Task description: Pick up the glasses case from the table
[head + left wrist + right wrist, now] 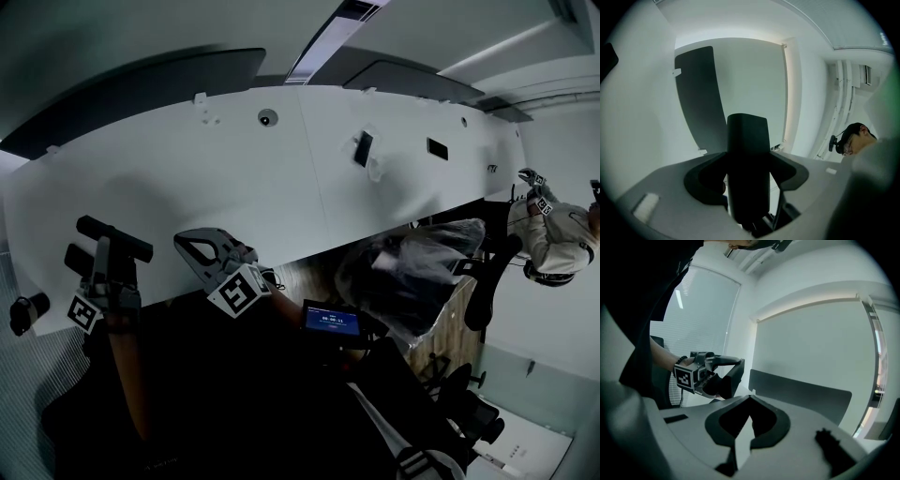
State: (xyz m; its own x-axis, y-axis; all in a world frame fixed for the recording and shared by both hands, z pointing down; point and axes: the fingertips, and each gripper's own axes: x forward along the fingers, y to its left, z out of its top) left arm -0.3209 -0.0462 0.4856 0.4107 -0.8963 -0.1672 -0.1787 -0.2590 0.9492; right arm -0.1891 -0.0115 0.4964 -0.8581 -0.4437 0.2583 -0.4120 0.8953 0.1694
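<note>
The dark glasses case [747,140] stands upright between the jaws of my left gripper [747,174], which is shut on it and holds it in the air. In the head view the left gripper [101,255] is raised at the left, with the case [114,237] showing as a dark bar across its tips. The right gripper view shows that gripper and the case [730,379] from the side. My right gripper [194,247] hangs just to the right of it. Its jaws [750,399] meet at the tips with nothing between them.
A long white wall panel [281,178] fills the background. A small lit screen [330,321] and a plastic-covered chair [412,272] lie at centre right. Another person [553,239] stands at the far right. A dark panel [696,93] hangs on the wall ahead.
</note>
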